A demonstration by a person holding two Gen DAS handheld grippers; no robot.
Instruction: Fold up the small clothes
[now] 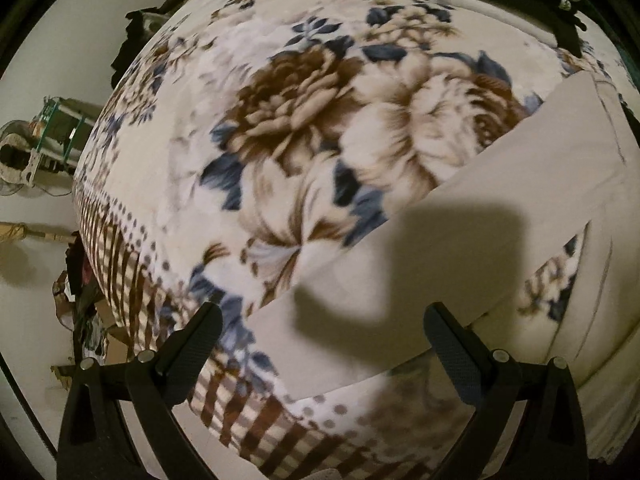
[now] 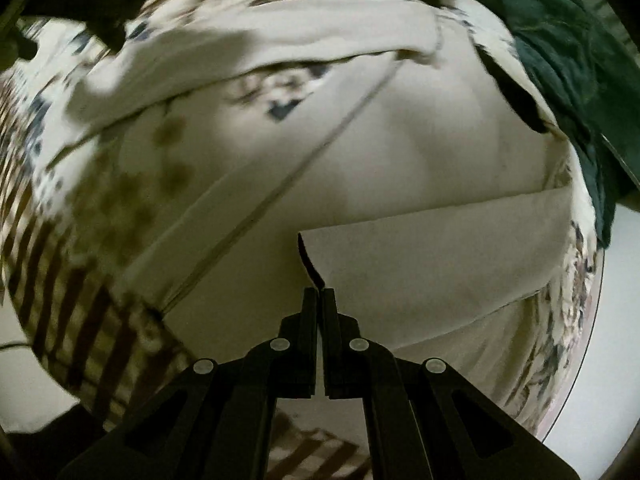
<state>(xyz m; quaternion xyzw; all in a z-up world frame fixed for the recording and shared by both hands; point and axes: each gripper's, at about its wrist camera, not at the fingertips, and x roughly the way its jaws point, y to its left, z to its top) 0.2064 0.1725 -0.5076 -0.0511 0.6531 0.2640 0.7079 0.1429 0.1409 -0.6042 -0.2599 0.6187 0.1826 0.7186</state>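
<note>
Two grippers: left gripper gapes wide, right gripper pinches beige garment edge

Beige garment spread flat on floral bed, near corner folded over; plain, seamed, slightly creased.

Open floral blanket spreads from 9 to 1 o'clock ahead of the left tool, with nothing lying on it. The beige garment covers 3 to 5 o'clock. A dark green cloth crowds the right tool at 1 to 2 o'clock.
</note>
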